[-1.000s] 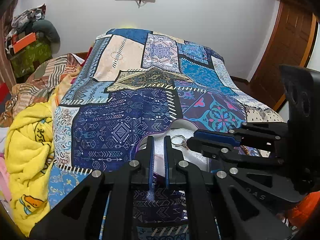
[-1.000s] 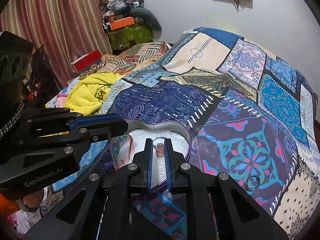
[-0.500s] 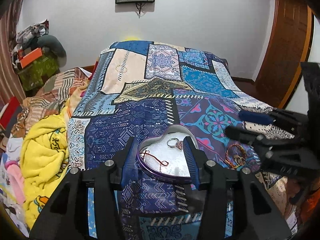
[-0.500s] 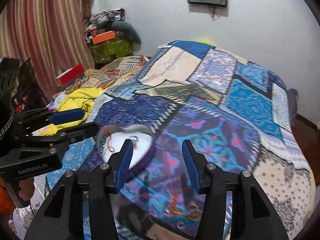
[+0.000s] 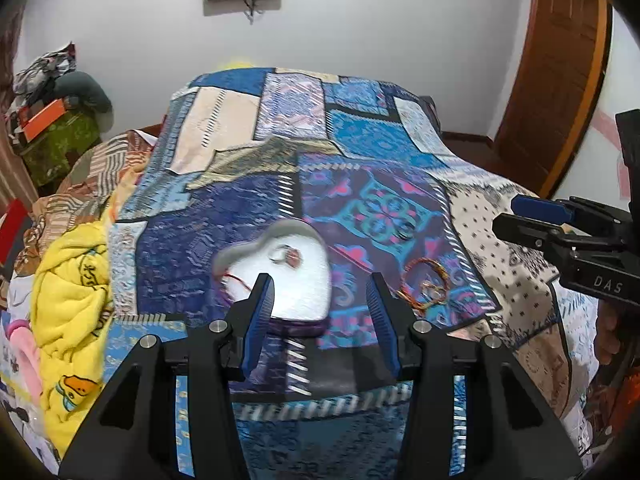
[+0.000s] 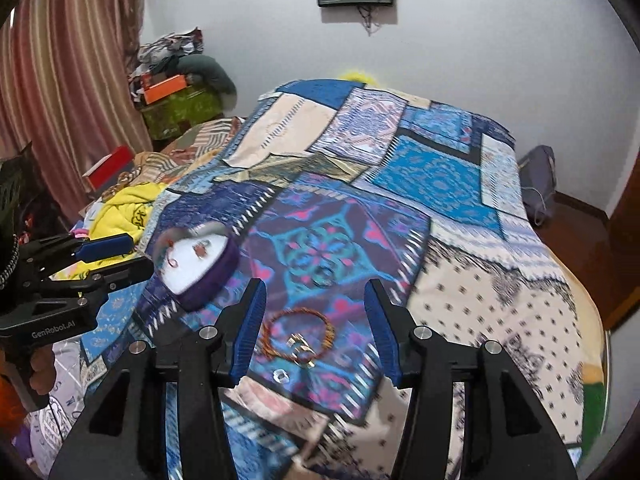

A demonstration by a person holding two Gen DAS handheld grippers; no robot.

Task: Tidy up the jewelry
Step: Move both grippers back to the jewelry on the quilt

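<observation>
The heart-shaped box (image 6: 196, 268) sits on the patchwork bedspread (image 6: 440, 184), and it serves as the landmark: a ring (image 6: 200, 249) and a thin red cord (image 6: 173, 258) already lie on its white lining. Just to the right of the box and nearer the camera lie a beaded bracelet (image 6: 298, 334), a gold piece (image 6: 301, 350) inside its loop, and a small silver stud (image 6: 281, 377) nearer still; another ring (image 6: 322, 276) rests on the teal medallion just right of the box. The right gripper (image 6: 314, 330) hovers with its jaws spread wide and empty over the bracelet, and the left gripper (image 5: 320, 310) hangs above the near edge of the box, jaws likewise wide apart and holding nothing. The likely trouble is the soft, busy cloth: jaws closing on the bracelet could pinch a fold of bedspread with it, or catch the gold piece and drop it. The stud is small and could be pressed into the fabric and lost against the pattern. Both views are blurred, so whether the gold piece is hooked to the bracelet cannot be told. A left jaw brushing the light box could tip its contents out.
</observation>
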